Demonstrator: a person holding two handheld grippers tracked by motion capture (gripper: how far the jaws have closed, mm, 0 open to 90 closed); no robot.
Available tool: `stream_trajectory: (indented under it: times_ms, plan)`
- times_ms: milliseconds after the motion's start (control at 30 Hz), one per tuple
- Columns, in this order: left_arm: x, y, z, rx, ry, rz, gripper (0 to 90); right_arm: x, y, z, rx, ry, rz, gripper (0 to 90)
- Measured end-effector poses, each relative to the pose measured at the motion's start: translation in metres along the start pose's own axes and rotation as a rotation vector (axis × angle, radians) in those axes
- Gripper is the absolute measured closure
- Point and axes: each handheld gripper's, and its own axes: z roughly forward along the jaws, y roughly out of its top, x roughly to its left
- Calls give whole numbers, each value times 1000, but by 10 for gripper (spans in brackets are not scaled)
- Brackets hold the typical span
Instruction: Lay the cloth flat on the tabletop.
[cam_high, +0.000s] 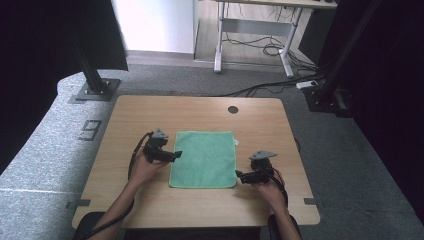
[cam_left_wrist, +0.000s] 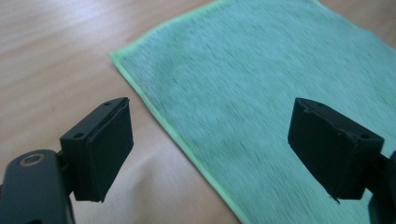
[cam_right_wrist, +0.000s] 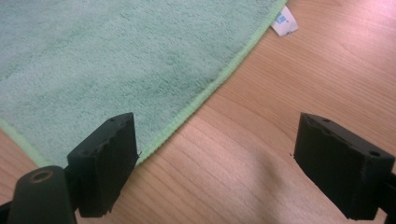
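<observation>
The left claw (cam_high: 176, 155) and the right claw (cam_high: 239, 175) both stood wide and empty at the side edges of the green cloth (cam_high: 204, 159), which lay flat mid-bench (cam_high: 150, 112). Each would best pinch just the hem, low and level.

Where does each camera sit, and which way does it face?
High view: above the person's side, looking down on the table; both forearms, left gripper, right gripper.
Left gripper view: rides the left gripper, facing the green cloth; open jaws.
Right gripper view: rides the right gripper; open jaws, cloth edge, white tag.
All share the cloth.
</observation>
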Motion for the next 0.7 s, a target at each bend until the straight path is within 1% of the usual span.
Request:
stream_trajectory:
  times_ms: [67,100,167,267,333,400,500,633,700]
  plan:
    - [-6,-9,-6,8,9,9,117,-2,-2,-1,3,15,17,110]
    - [-8,-13,-9,13,7,9,116,-3,-2,-1,5,18,24,89]
    - [-11,-20,-12,25,8,9,113,-4,-4,0,11,11,28,60]
    - [-15,-32,-19,51,37,27,90,-5,-6,0,22,5,24,41]
    - [-16,-39,-21,61,52,24,72,-5,-7,0,24,-9,18,6]
    - [-16,-46,-24,75,66,19,54,-5,-9,1,30,-24,17,0]
    - [-14,-54,-26,88,77,7,50,-7,-12,2,34,-30,27,0]
    - [-11,-57,-24,97,95,8,31,-9,-16,5,38,-37,32,0]
    - [-8,-59,-22,100,94,-4,22,-10,-18,6,40,-39,32,0]
